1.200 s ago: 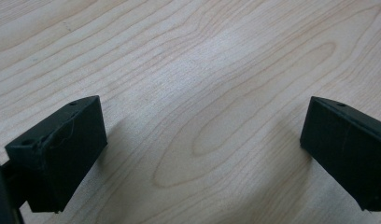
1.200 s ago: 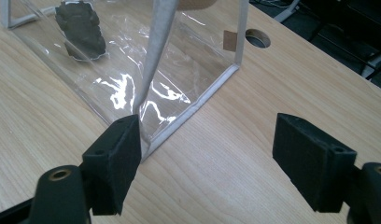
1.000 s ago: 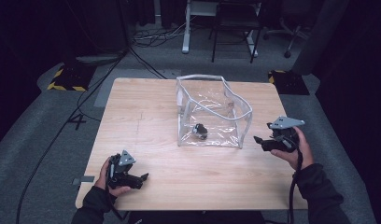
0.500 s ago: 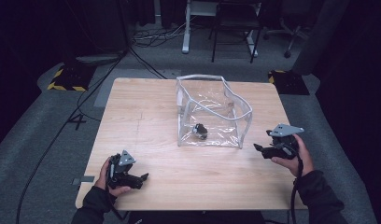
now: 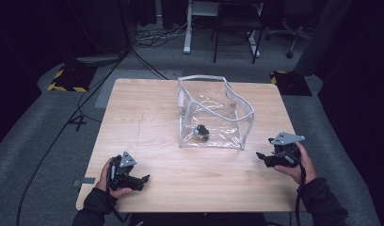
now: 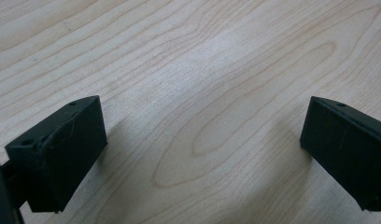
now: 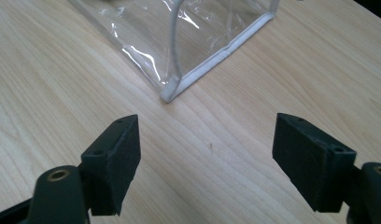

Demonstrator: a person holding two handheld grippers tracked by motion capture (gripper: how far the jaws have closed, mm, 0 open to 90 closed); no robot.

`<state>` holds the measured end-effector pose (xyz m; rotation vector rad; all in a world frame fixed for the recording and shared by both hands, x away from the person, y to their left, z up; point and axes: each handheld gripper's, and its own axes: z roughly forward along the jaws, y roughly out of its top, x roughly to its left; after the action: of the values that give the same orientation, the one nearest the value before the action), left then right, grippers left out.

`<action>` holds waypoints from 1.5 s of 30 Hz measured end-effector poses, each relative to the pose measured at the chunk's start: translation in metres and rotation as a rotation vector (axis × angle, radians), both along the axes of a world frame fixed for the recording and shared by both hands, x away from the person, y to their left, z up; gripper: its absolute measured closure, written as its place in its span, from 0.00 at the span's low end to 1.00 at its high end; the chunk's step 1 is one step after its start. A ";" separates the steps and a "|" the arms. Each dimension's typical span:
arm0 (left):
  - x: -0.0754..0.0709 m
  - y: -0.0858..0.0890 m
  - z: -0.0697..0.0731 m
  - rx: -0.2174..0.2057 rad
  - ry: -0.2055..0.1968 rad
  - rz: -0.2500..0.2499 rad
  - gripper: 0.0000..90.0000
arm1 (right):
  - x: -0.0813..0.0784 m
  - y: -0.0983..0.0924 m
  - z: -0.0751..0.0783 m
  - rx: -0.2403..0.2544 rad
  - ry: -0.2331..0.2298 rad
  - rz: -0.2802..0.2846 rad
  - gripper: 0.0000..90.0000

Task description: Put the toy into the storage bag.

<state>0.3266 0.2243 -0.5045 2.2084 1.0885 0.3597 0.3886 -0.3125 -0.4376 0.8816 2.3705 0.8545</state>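
Observation:
A clear plastic bag with white trim (image 5: 213, 113) stands open in the middle of the wooden table (image 5: 148, 117), with a small dark object (image 5: 201, 132) inside on its floor. My right gripper (image 5: 260, 157) is low over the table to the right of the bag, jaws open and empty; its own view has the bag's near corner (image 7: 172, 91) just ahead of the jaws. My left gripper (image 5: 144, 179) rests near the front left edge, open, with bare wood between its fingers (image 6: 62, 149).
The table's front edge lies just below both hands. Bare wood spreads left of the bag and between the grippers. Beyond the table are a dark floor with cables (image 5: 133, 52), a desk frame and a chair (image 5: 237, 23).
My right gripper has sunk and drawn back toward the table's front right, away from the bag. The left gripper and the bag have stayed put.

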 end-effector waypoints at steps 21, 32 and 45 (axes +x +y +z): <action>0.000 0.000 0.000 0.001 -0.001 0.000 0.01 | -0.020 -0.009 -0.027 -0.020 0.052 0.003 0.27; 0.000 0.000 0.000 0.000 0.000 0.000 0.01 | -0.031 -0.022 -0.039 -0.005 0.087 0.014 0.26; 0.000 0.000 0.000 0.001 -0.001 0.000 0.01 | -0.041 -0.045 -0.053 0.076 0.129 -0.012 0.25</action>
<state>0.3267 0.2243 -0.5045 2.2089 1.0882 0.3623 0.3472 -0.3572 -0.4911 1.0083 2.4536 0.9131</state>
